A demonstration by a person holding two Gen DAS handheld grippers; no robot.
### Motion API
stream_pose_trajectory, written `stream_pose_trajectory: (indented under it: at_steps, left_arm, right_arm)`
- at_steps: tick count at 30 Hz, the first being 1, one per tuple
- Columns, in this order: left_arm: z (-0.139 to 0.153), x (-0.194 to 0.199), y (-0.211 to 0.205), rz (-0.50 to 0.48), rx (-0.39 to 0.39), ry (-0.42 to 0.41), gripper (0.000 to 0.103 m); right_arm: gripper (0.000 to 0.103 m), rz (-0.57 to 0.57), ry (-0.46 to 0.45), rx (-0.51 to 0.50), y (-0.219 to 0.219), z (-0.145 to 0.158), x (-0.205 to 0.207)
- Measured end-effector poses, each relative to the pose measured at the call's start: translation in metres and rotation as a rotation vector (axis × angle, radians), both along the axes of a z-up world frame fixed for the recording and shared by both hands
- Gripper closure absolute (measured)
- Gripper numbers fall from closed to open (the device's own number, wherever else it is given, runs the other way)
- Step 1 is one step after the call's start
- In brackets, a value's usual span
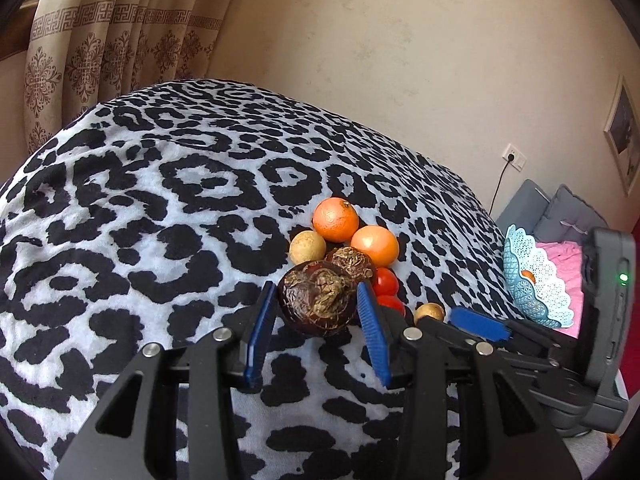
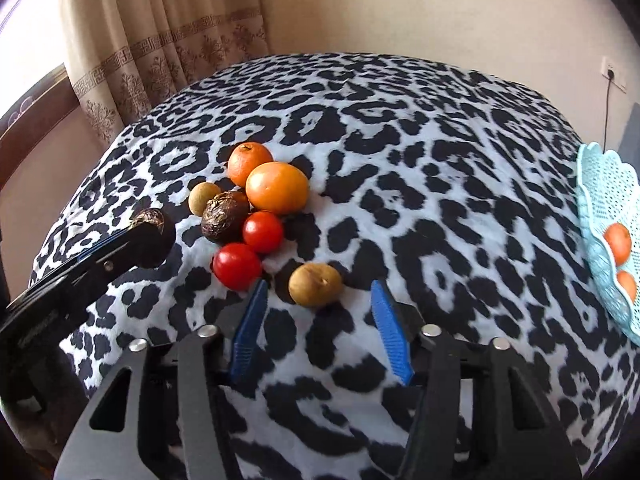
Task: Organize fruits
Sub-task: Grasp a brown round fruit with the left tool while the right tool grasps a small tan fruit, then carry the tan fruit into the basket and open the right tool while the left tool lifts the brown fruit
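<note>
The second passion fruit (image 2: pixel 223 216) is the landmark, lying on the blanket (image 2: pixel 400 140). Behind it lie two oranges (image 2: pixel 277 188), touching each other. Left of it sits a longan (image 2: pixel 203 198). Right and in front of it lie two tomatoes (image 2: pixel 262 231). Further right in front lies another longan (image 2: pixel 315 284), apart. Far right stands the basket (image 2: pixel 600 208), with oranges in it.

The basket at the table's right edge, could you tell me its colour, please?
Light blue basket, perforated like lace; clearest in the right wrist view.
</note>
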State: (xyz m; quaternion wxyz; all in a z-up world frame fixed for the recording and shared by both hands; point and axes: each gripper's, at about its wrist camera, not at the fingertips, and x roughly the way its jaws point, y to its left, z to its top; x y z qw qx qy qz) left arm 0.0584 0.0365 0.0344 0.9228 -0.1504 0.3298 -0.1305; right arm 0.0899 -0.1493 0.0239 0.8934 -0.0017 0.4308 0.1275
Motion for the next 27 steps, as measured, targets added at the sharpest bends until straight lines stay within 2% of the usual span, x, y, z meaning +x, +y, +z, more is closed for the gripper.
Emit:
stream_pose_trajectory:
  at_steps: [3,8,18,27]
  left_arm:
    - [-0.001,0.001,0.001,0.0,-0.005,0.008,0.061]
    - [-0.002,0.003,0.001,0.001,-0.01,0.016,0.061]
    - [-0.003,0.004,0.0,0.0,-0.009,0.018,0.061]
    - [-0.003,0.004,0.001,0.001,-0.009,0.017,0.061]
  right_arm:
    - [0.064,0.001,0.018,-0.008,0.003,-0.006,0.006]
    - [0.073,0.006,0.009,-0.009,0.004,-0.006,0.005]
    - [0.074,0.007,-0.007,0.014,0.002,-0.002,-0.009]
    - [0.074,-0.055,-0.038,0.061,-0.025,0.015,-0.023]
